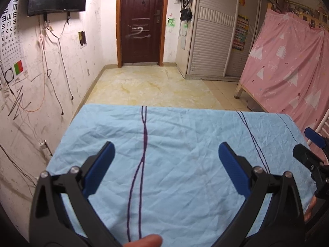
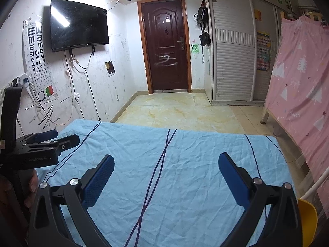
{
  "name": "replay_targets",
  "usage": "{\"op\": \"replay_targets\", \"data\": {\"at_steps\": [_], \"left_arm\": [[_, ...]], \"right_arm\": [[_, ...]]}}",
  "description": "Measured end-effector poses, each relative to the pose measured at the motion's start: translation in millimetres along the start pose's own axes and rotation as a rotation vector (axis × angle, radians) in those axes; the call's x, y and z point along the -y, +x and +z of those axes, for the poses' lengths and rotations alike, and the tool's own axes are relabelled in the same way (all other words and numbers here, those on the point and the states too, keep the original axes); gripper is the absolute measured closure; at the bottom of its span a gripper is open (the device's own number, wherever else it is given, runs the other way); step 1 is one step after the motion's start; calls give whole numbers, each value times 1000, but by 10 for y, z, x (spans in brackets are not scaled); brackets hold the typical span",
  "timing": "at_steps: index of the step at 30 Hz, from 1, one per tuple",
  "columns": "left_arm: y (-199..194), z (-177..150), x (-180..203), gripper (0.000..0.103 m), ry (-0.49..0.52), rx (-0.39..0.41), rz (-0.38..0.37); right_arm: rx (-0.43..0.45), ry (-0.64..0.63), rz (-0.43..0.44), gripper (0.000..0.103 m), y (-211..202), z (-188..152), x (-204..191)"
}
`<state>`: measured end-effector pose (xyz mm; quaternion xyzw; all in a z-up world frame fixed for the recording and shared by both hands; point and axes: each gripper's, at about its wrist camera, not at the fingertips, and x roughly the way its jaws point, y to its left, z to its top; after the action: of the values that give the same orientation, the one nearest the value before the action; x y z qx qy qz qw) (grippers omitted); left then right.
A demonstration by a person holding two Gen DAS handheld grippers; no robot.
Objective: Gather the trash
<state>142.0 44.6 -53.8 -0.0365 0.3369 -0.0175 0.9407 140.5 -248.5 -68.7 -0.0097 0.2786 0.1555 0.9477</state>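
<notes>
Blue wrinkled cloth [image 1: 185,175] under my left gripper [image 1: 165,150] and right gripper [image 2: 166,161], both spread wide, empty. No trash visible in either view; handling and grasp point unjudgeable.

Before you lies a surface [image 2: 185,164] under a wrinkled blue cloth [image 1: 174,144] with dark lines. Beyond it the tiled floor [image 2: 176,111] runs to a brown door [image 2: 166,45] at the far wall. You have a TV [image 2: 79,25] and eye chart [image 2: 37,47] far left, a wardrobe [image 2: 232,47] and pink curtain [image 2: 302,82] right.
</notes>
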Motion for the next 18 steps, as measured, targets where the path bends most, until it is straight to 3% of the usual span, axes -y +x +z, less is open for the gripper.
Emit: {"op": "replay_targets", "data": {"at_steps": [18], "left_arm": [[34,-16,34,6,2,-8,13]], "right_arm": [[-6,-2,-1,9,13,11,-3]]}}
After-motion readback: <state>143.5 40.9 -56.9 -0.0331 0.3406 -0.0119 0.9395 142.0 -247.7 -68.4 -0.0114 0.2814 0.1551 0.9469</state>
